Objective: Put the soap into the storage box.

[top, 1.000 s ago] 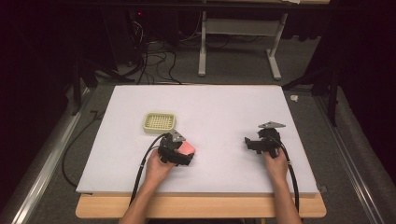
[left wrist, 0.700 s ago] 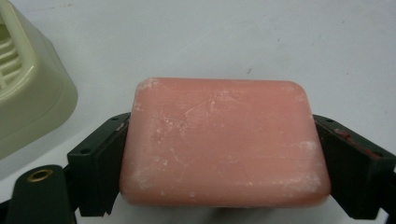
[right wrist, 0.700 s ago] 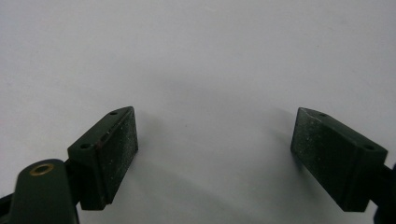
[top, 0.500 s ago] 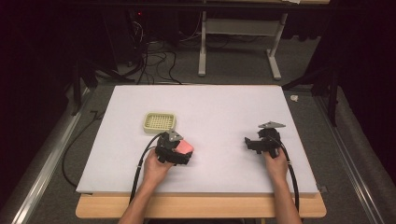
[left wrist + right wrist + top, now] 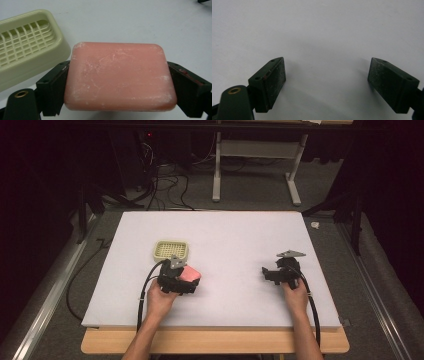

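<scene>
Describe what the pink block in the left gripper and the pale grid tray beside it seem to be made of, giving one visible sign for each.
Pink block: probably bar soap; matte, waxy face with rounded corners, whitish chalky scuffs and fine scratches.
Pale grid tray: looks like moulded plastic, pale yellow-green with a smooth, slightly glossy rim and a uniform slotted grid, likely a soap dish.

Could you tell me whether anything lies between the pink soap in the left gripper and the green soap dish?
Nothing visible does. The soap, clamped in the left gripper, sits just beside the dish, with bare white table between them. The right gripper is far off, open.
</scene>
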The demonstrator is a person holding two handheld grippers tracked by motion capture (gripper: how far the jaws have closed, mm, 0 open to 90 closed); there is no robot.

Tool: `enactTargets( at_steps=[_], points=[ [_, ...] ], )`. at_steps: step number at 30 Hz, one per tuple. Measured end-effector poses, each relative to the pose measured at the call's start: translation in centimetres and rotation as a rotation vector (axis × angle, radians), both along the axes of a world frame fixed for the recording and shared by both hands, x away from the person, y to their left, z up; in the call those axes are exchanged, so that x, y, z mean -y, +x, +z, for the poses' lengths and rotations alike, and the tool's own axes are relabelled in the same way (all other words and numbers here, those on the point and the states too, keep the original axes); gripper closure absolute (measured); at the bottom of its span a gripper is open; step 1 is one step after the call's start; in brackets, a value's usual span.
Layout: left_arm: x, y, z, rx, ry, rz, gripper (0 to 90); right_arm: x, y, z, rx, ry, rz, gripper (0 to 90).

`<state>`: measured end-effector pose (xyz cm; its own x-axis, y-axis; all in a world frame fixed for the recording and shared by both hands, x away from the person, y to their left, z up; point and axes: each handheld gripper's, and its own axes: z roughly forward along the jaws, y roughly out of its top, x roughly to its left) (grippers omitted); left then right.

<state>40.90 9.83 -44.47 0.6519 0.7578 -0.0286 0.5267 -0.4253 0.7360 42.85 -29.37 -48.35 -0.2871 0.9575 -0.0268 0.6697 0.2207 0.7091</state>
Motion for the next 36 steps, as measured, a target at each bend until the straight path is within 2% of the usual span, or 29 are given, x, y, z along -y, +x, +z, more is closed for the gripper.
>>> enactTargets(
  at_steps=[10, 17, 25, 29, 30, 36],
  points=[
    [-1.5, 0.2, 0.6, -0.012, -0.035, 0.045, 13.8, 0.0, 0.0, 0.0, 0.001, -0.001, 0.001, 15.6],
    [-2.5, 0.3, 1.2, -0.009, -0.043, 0.085, 13.7, 0.0, 0.0, 0.0, 0.002, -0.003, 0.002, 15.6],
    [-3.5, 0.7, 1.8, -0.006, -0.036, 0.123, 13.8, 0.0, 0.0, 0.0, 0.002, -0.003, 0.002, 15.5],
    [-4.0, 1.0, 2.0, -0.010, -0.045, 0.141, 13.8, 0.0, 0.0, 0.0, 0.001, -0.001, 0.000, 15.5],
    [-4.3, 1.3, 2.1, -0.012, -0.044, 0.162, 13.7, 0.0, 0.0, 0.0, 0.001, -0.001, 0.001, 15.5],
    [-5.0, 2.0, 2.4, -0.013, -0.035, 0.194, 13.8, 0.0, 0.0, 0.0, 0.001, -0.002, 0.001, 15.6]
  ],
)
